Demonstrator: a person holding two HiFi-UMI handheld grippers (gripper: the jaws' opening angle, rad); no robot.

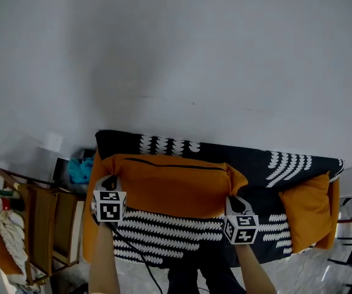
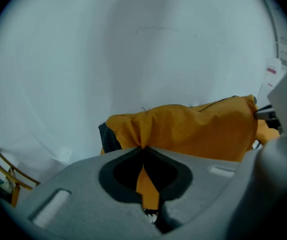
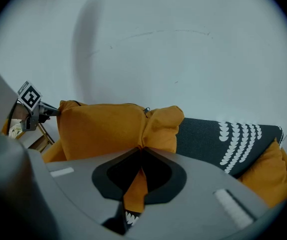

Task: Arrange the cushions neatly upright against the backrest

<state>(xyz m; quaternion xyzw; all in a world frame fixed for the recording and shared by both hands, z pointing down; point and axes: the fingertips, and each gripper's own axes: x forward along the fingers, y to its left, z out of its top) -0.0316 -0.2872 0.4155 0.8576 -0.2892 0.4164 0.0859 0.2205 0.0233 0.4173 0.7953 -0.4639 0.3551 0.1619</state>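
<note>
A wide orange cushion (image 1: 173, 185) hangs across the middle of a black sofa with white leaf print (image 1: 268, 164), in front of its backrest. My left gripper (image 1: 105, 184) is shut on the cushion's left corner, and its own view shows orange fabric (image 2: 198, 129) pinched between the closed jaws of the left gripper (image 2: 143, 148). My right gripper (image 1: 232, 199) is shut on the right corner, where the right gripper (image 3: 142, 149) bunches the cushion (image 3: 103, 129) next to its zip. A second orange cushion (image 1: 311, 210) leans at the sofa's right end, also visible as an orange cushion (image 3: 273, 176) beside the backrest (image 3: 218, 134).
A white wall rises behind the sofa. A wooden rack (image 1: 41, 225) with cloths stands left of the sofa, with a teal item (image 1: 78, 169) behind it. More orange fabric (image 1: 89, 222) runs down the sofa's left end. A black cable trails below my left gripper.
</note>
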